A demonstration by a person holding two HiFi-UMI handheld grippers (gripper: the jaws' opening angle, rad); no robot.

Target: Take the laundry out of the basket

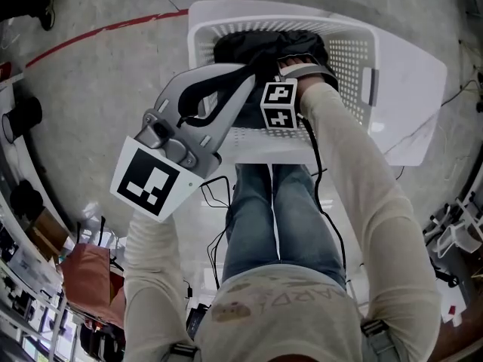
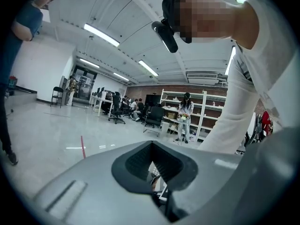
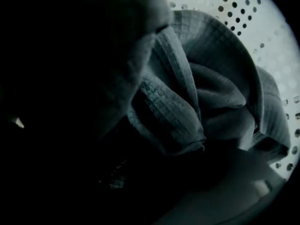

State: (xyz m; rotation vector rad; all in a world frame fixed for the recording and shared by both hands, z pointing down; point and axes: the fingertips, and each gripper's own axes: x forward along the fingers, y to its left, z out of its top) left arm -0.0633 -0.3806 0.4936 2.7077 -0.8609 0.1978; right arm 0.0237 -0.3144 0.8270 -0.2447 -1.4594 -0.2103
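Note:
A white perforated laundry basket (image 1: 355,51) stands on the floor in front of my knees, with dark laundry (image 1: 249,47) piled in it. My right gripper points straight down into that pile. Only its marker cube (image 1: 278,104) shows in the head view; the jaws are hidden among the cloth. In the right gripper view, grey waffle-weave cloth (image 3: 187,93) fills the space ahead of the right gripper (image 3: 140,172), whose jaws stand wide apart in shadow, beside the basket wall (image 3: 262,36). My left gripper (image 1: 251,72) is held up level above the basket's near rim, jaws together, holding nothing.
A white panel (image 1: 411,81) lies against the basket's right side. A red tape line (image 1: 98,32) crosses the grey floor at the left. Cluttered shelves (image 1: 30,262) stand at the lower left. The left gripper view looks over an office with chairs (image 2: 152,118) and people.

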